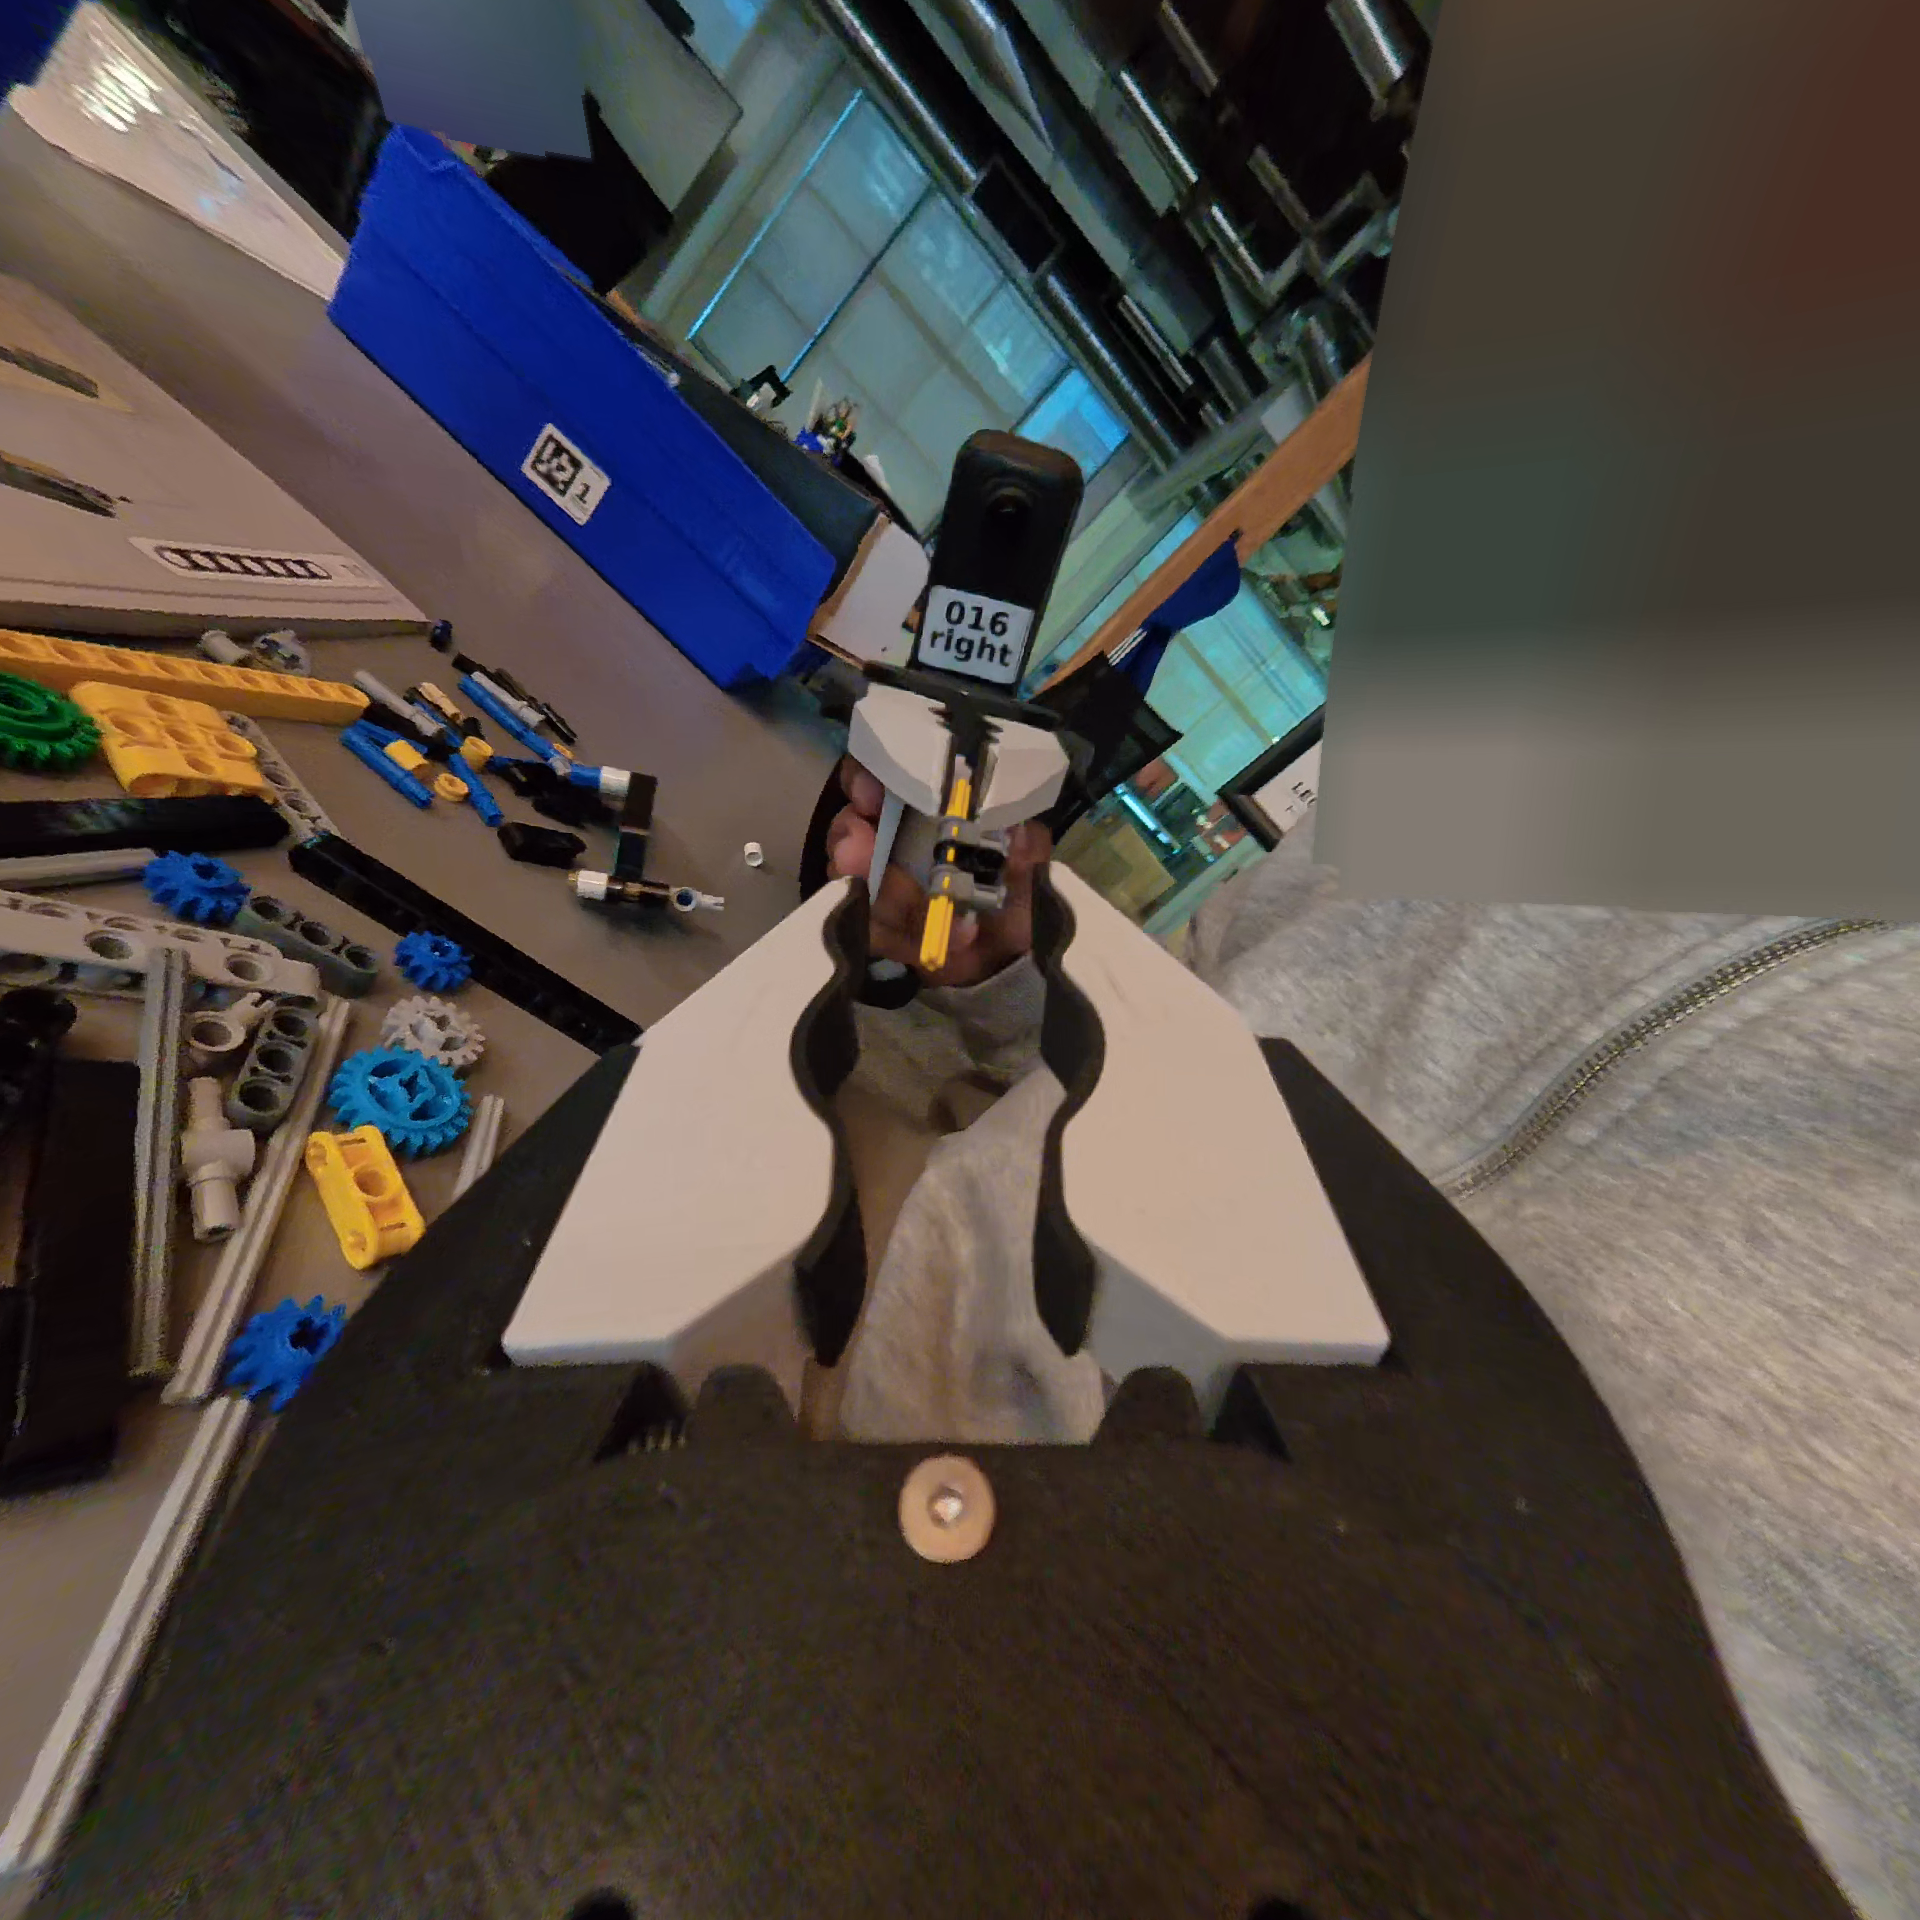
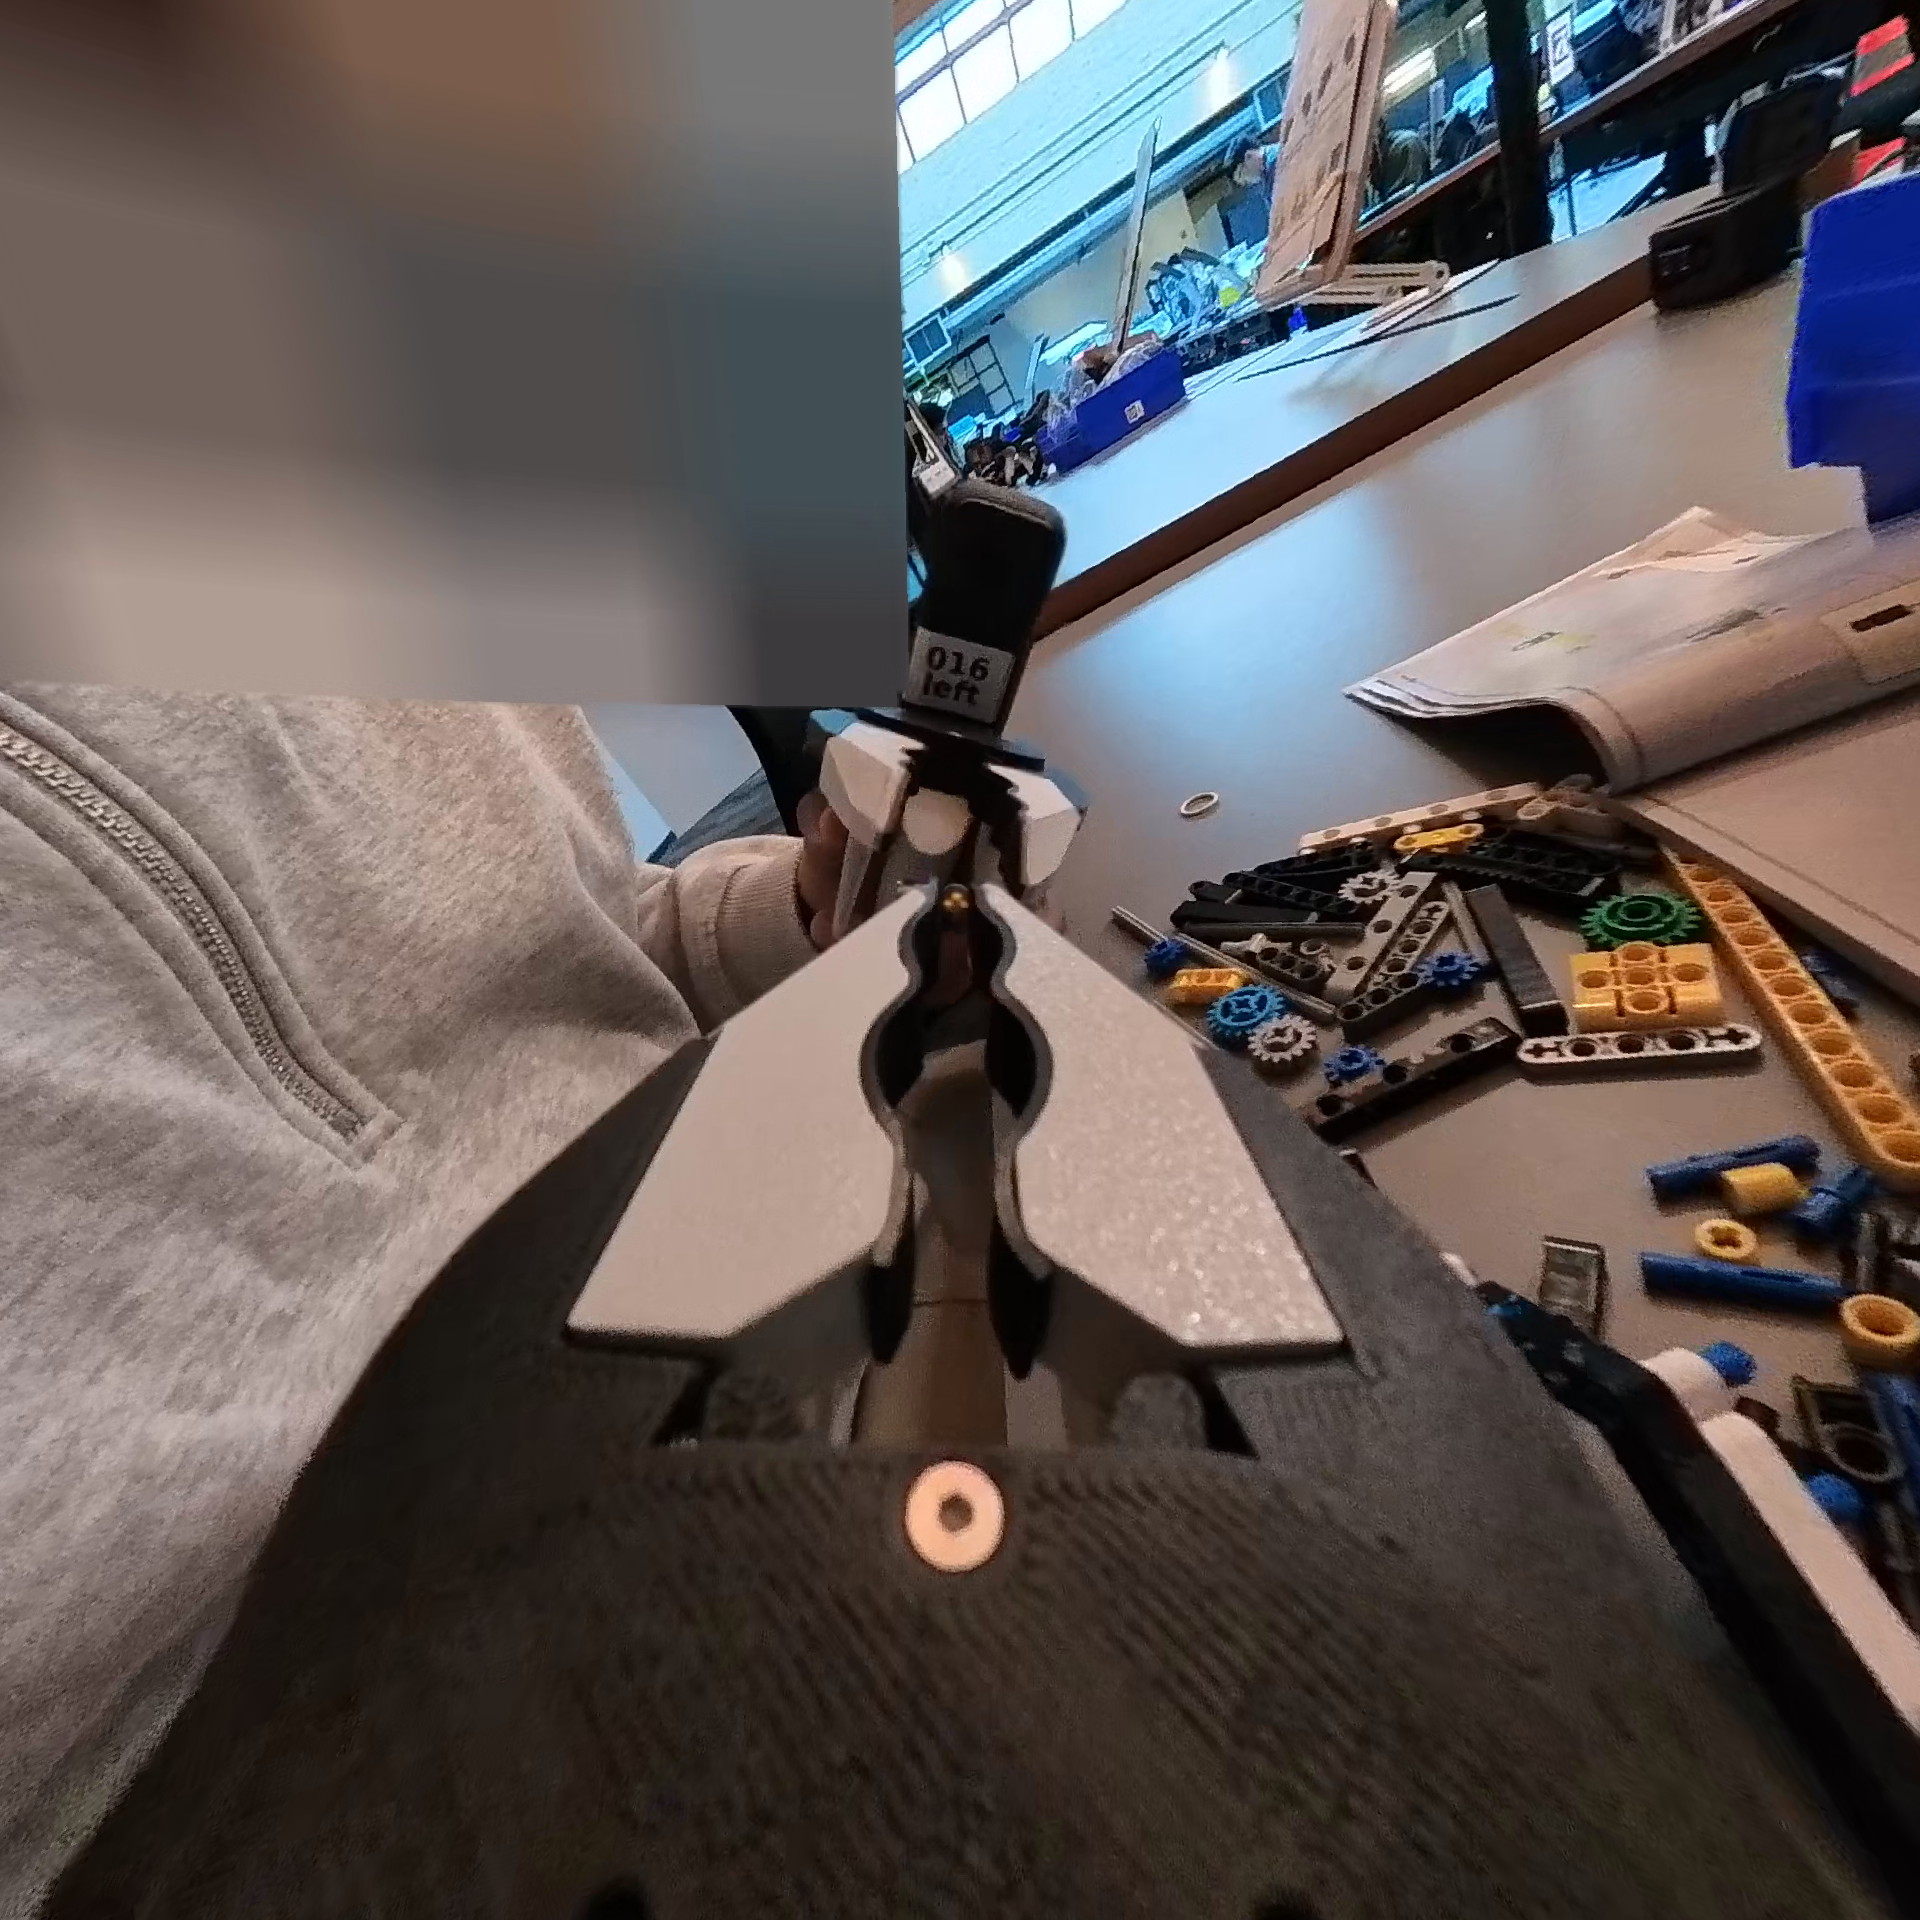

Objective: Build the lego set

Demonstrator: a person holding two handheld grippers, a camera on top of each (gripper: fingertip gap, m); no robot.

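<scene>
Left wrist view: I'm looking down my left gripper (image 1: 951,935) at the right gripper (image 1: 951,831), both raised over the grey tabletop (image 1: 623,665) near my grey hoodie (image 1: 1558,1143).
Table edge: it runs along my side below the grippers; the room to move is up here, well above the parts.
Loose parts: yellow beam (image 2: 1808,1039), green gear (image 2: 1642,920), blue gears and black beams lie scattered well apart from the grippers, beside the open instruction booklet (image 2: 1662,665).
Right tool: clamped on a yellow axle (image 1: 945,894) carrying a small grey connector (image 1: 971,857).
Left tool: fingers apart, holding nothing, tips just short of the axle's free end.
Step, as I judge it: line up on the axle, close gently and keep both tools coaxial so that nothing twists out.
Risk: a drop sends the piece off the table edge.
</scene>
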